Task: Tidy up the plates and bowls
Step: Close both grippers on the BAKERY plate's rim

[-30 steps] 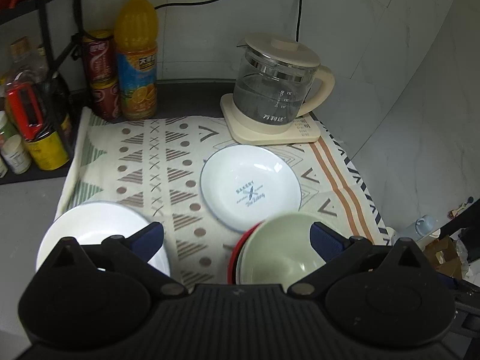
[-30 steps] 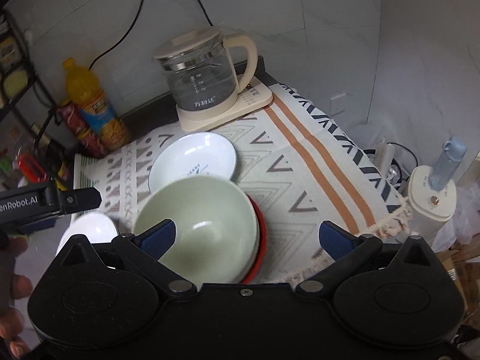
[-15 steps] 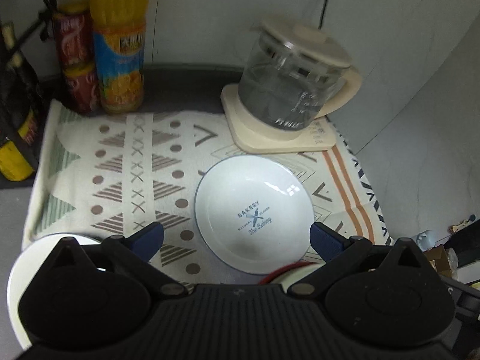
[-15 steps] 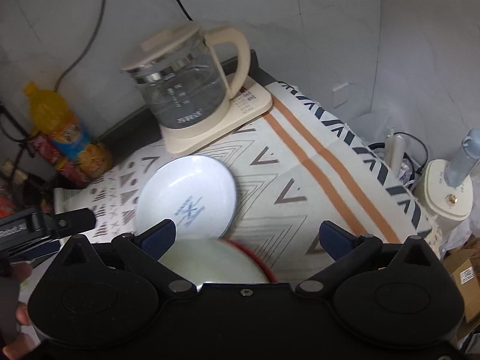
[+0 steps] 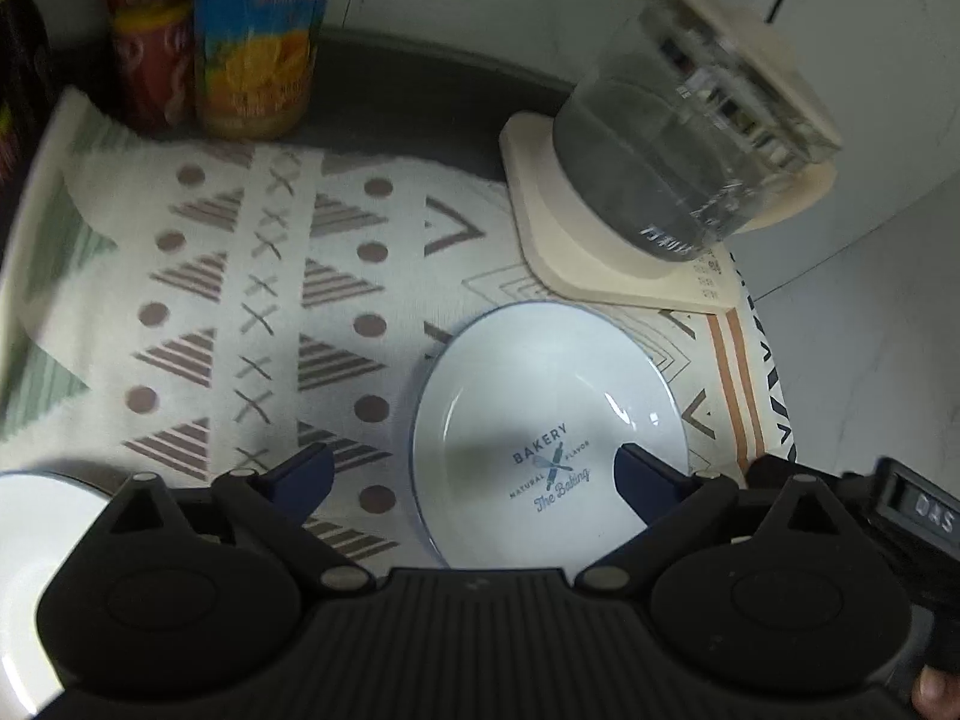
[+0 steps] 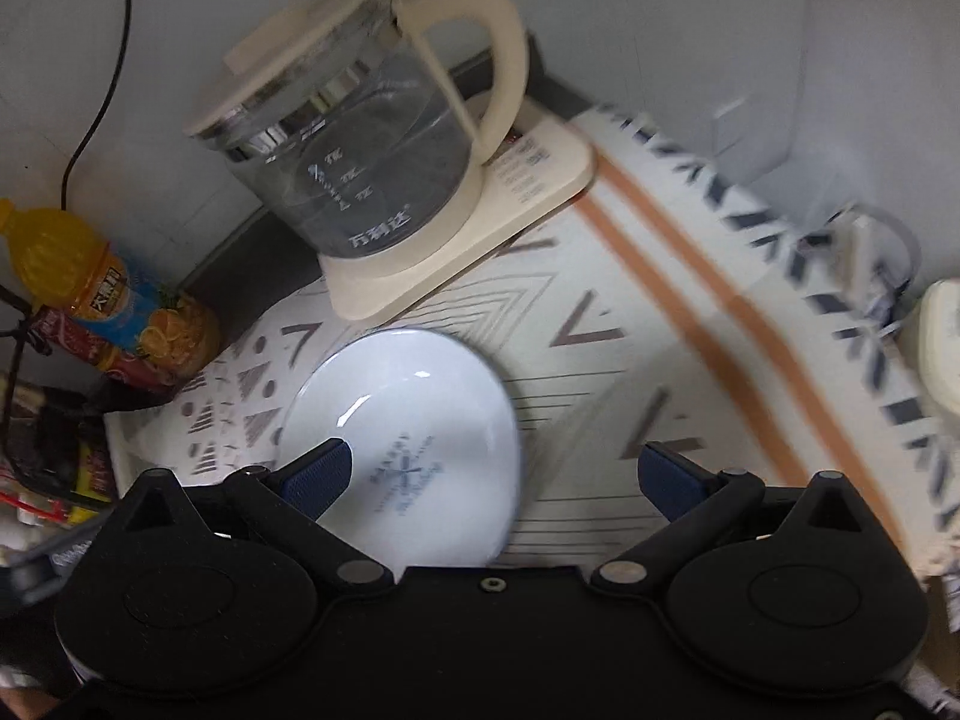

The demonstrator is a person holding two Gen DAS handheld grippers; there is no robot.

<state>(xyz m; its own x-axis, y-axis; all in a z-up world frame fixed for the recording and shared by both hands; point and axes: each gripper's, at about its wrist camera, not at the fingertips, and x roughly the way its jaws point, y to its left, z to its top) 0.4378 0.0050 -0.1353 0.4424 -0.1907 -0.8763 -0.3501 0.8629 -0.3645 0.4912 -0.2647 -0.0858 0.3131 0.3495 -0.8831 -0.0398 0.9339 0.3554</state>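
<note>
A white bakery-print plate (image 5: 549,420) lies on the patterned cloth (image 5: 252,312), in front of the kettle. My left gripper (image 5: 474,480) is open and empty, low over the plate's near half, its right fingertip over the plate. The plate also shows in the right wrist view (image 6: 414,438). My right gripper (image 6: 492,474) is open and empty, its left fingertip over the plate. A second white plate (image 5: 36,546) lies at the left edge of the left wrist view. The green bowl and red bowl are out of view.
A glass kettle on a cream base (image 5: 678,180) (image 6: 372,162) stands just behind the plate. An orange juice bottle (image 5: 258,42) (image 6: 102,294) and red cans (image 5: 150,54) stand at the back left. The cloth's fringed right edge (image 6: 840,324) is near a cream object (image 6: 942,348).
Both grippers have moved forward and down toward the bakery plate. The stacked green and red bowls have slipped out of both views. The jaws stay open.
</note>
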